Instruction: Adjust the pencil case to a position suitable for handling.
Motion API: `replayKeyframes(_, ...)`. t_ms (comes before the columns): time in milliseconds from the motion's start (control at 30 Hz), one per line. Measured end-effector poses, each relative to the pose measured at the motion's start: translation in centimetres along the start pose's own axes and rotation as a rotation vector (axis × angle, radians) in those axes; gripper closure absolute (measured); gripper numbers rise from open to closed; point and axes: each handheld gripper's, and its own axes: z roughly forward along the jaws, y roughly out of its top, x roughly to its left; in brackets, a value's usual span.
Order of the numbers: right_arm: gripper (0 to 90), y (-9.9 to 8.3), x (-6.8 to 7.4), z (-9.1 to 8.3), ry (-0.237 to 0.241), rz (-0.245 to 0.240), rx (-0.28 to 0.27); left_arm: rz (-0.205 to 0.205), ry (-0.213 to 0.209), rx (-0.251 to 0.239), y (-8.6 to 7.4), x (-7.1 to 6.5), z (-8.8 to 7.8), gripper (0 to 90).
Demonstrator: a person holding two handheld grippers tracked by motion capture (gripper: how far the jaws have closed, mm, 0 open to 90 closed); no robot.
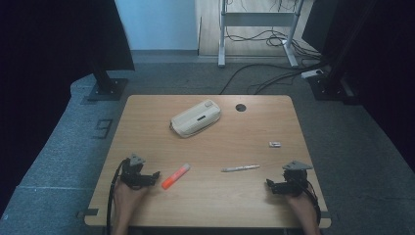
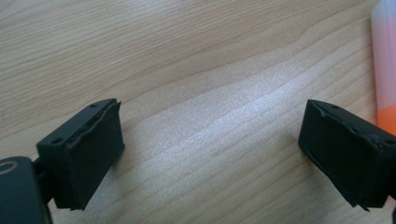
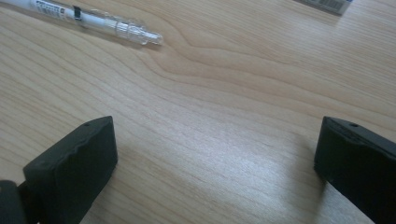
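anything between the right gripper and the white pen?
Nothing. In the right gripper view, bare wood runs from the open right gripper up to the white pen; the high view shows the same clear gap on the table.

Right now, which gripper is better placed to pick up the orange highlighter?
Left. The left gripper sits open right beside the orange highlighter, whose body shows by its jaw. The right gripper sits across the table, nearer the white pen.

High view overlooks the table; gripper views skim its wood.
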Motion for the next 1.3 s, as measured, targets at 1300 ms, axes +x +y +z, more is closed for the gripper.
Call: replayKeyframes(1300,0.0,0.3,-0.1,0.3,0.007,-0.007,-0.001,0.055,-0.175,-0.082,7.6,0.9,-0.5,8.0)
